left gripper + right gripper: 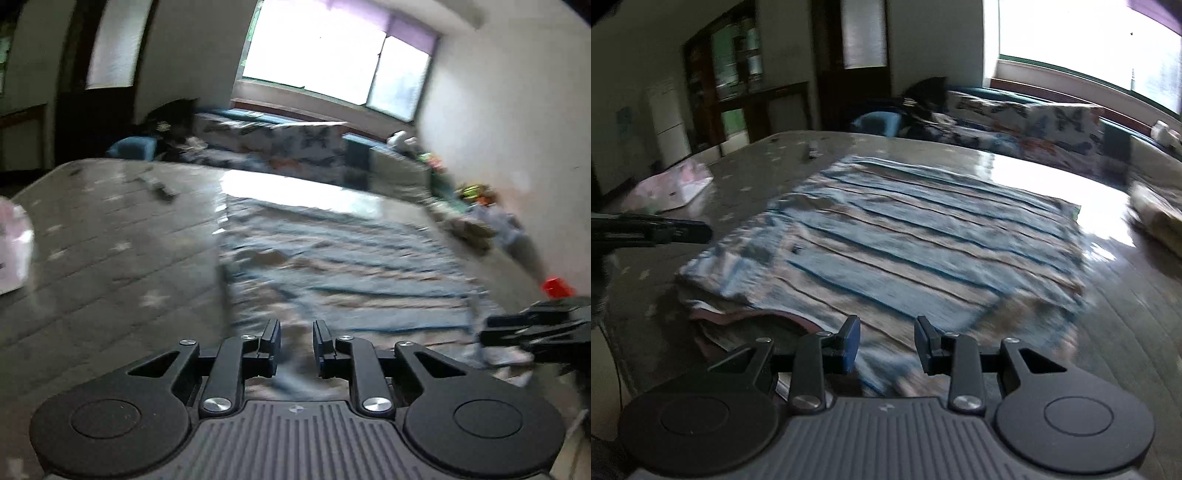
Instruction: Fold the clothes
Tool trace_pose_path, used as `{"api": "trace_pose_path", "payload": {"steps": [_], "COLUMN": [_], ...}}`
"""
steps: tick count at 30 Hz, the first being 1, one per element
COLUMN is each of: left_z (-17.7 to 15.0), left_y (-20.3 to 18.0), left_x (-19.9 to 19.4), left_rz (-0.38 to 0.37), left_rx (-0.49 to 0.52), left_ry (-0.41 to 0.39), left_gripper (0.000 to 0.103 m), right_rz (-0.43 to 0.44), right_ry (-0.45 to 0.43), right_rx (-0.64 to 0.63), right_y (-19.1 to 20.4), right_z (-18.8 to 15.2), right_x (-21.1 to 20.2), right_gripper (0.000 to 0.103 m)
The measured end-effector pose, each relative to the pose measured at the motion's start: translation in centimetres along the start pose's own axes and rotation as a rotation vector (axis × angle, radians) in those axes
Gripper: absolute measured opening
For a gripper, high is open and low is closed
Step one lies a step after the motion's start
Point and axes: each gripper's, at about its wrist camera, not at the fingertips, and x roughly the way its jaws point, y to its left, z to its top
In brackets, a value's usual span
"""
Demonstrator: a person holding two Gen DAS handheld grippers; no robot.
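Both views motion-blurred. Striped cloth (886, 251) near edge hidden behind right gripper (886, 343). Small dark thing (159, 188) on table (92, 258) unidentifiable. Pink paper (13, 251) cut off at frame edge.

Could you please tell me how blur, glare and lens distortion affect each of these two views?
Left wrist view: motion blur smears the striped garment and table, the window is blown out white, and fisheye bends the walls. Right wrist view: milder blur on the garment, strong window glare on the glossy table, a dim room to the left; the right tool stays sharp.
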Motion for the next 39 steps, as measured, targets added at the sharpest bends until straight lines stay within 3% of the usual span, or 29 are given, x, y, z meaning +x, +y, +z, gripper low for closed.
{"api": "trace_pose_path", "payload": {"steps": [2,9,15,21,26,31,39], "left_z": [-0.4,-2.5,-1.5,-2.1,-2.1,-2.2,-2.4], "left_y": [0.9,0.4,0.1,0.3,0.8,1.2,1.2], "left_x": [0.3,0.6,0.2,1.4,1.5,1.6,1.6], "left_rz": [0.023,0.051,0.014,0.006,0.004,-0.001,0.0], "left_rx": [0.002,0.148,0.154,0.158,0.144,0.138,0.14], "left_ry": [0.023,0.07,0.023,0.056,0.056,0.056,0.052], "left_gripper": [0.02,0.02,0.02,0.02,0.02,0.021,0.021], "right_rz": [0.043,0.165,0.225,0.263,0.231,0.178,0.17], "right_ry": [0.005,0.026,0.014,0.025,0.075,0.098,0.051], "right_rx": [-0.037,-0.169,-0.22,-0.236,-0.296,-0.356,-0.359], "right_y": [1.2,6.2,9.1,11.2,12.0,11.2,11.6], "right_z": [0.9,3.7,6.3,7.9,6.7,5.5,5.2], "right_x": [0.8,3.9,6.7,10.2,11.9,10.2,8.2], "right_gripper": [0.032,0.032,0.031,0.031,0.03,0.03,0.029]}}
